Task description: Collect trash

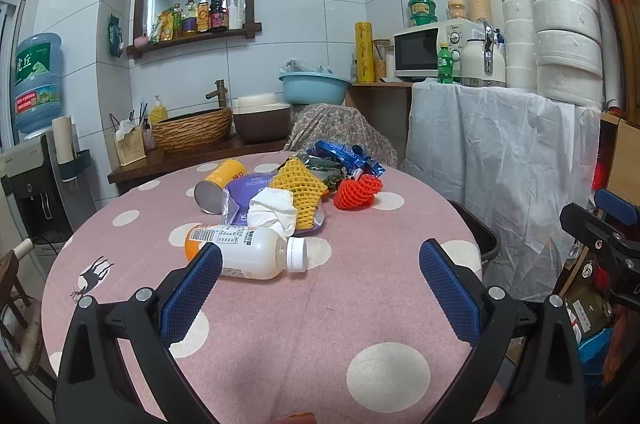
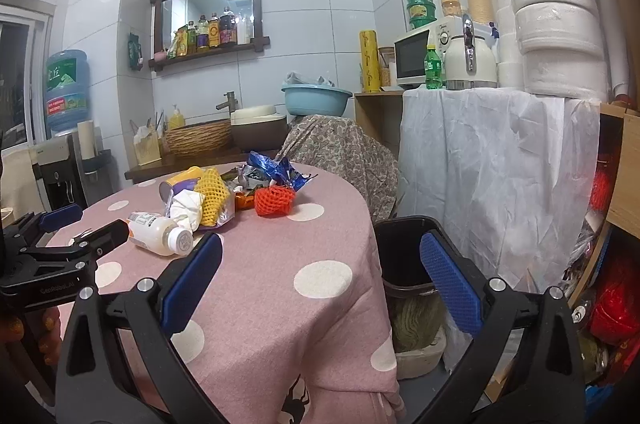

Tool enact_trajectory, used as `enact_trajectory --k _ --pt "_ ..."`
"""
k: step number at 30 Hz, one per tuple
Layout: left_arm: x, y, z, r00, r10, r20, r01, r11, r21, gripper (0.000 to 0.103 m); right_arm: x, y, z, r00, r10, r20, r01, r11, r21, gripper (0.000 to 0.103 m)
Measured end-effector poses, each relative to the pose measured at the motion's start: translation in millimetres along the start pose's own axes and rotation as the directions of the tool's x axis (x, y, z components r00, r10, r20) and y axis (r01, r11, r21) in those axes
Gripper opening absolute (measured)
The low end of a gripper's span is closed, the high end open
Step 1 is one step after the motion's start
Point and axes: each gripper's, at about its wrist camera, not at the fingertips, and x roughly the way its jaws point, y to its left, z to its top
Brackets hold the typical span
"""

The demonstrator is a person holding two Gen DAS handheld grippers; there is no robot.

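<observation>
Trash lies heaped on a round pink polka-dot table point(image 1: 340, 324): a white plastic bottle point(image 1: 248, 252) on its side, a yellow can point(image 1: 220, 184), a crumpled tissue point(image 1: 272, 210), a yellow foam net point(image 1: 298, 192), a red foam net point(image 1: 357, 192), a purple packet point(image 1: 244, 190) and a blue wrapper point(image 1: 348, 154). My left gripper point(image 1: 320, 250) hovers open over the table, its left finger just in front of the bottle. My right gripper point(image 2: 320, 243) is open and holds nothing, off the table's right edge, in front of a black bin point(image 2: 400, 222). The bottle point(image 2: 160, 234) and red net point(image 2: 274, 200) show to its left.
A chair under patterned cloth point(image 2: 340, 148) stands behind the table. To the right is a white-draped cabinet point(image 2: 500, 164) with a microwave and stacked containers. A mop head point(image 2: 416, 316) sits on the floor by the bin. A water dispenser point(image 1: 36, 80) is at far left.
</observation>
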Motion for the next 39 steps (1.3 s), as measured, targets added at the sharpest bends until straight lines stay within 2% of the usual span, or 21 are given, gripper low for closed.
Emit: enact_trajectory --k 39 --pt "7 11 -2 1.000 0.014 -0.024 -0.014 1.000 -0.023 0.098 7 9 0 1.000 0.023 -0.005 -0.023 0.999 -0.033 0.098"
